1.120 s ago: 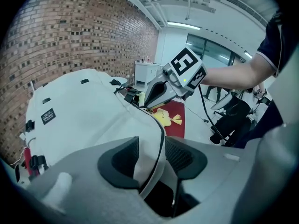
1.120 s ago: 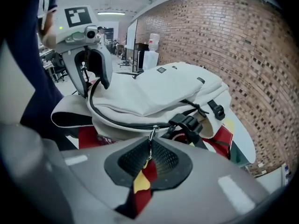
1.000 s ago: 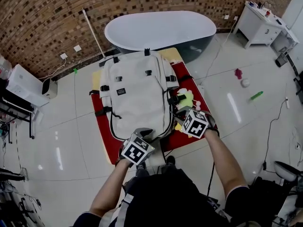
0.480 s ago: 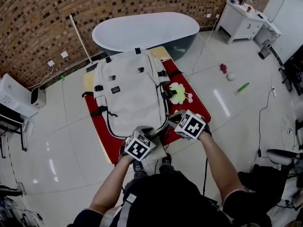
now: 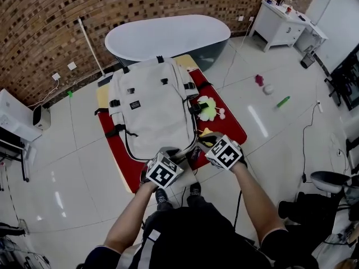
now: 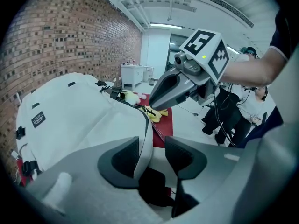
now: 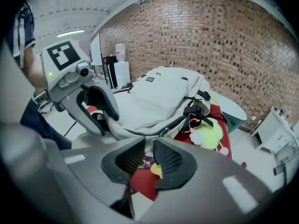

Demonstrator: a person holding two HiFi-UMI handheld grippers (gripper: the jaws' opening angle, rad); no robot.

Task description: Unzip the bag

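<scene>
Backpack (image 5: 154,114) on mat (image 5: 231,130), toy (image 5: 208,110) beside, left hand-held gripper (image 6: 152,154) clamping edge, right hand-held gripper (image 7: 148,158) pinching zipper pull (image 7: 153,141), jaws just opening

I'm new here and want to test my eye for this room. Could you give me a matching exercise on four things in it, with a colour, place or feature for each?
Things:
1 backpack
2 mat
3 soft toy
4 bathtub

Descriptions:
A by the brick wall
B lime green
C red
D has black straps

Pairs: 1-D, 2-C, 3-B, 4-A
</scene>
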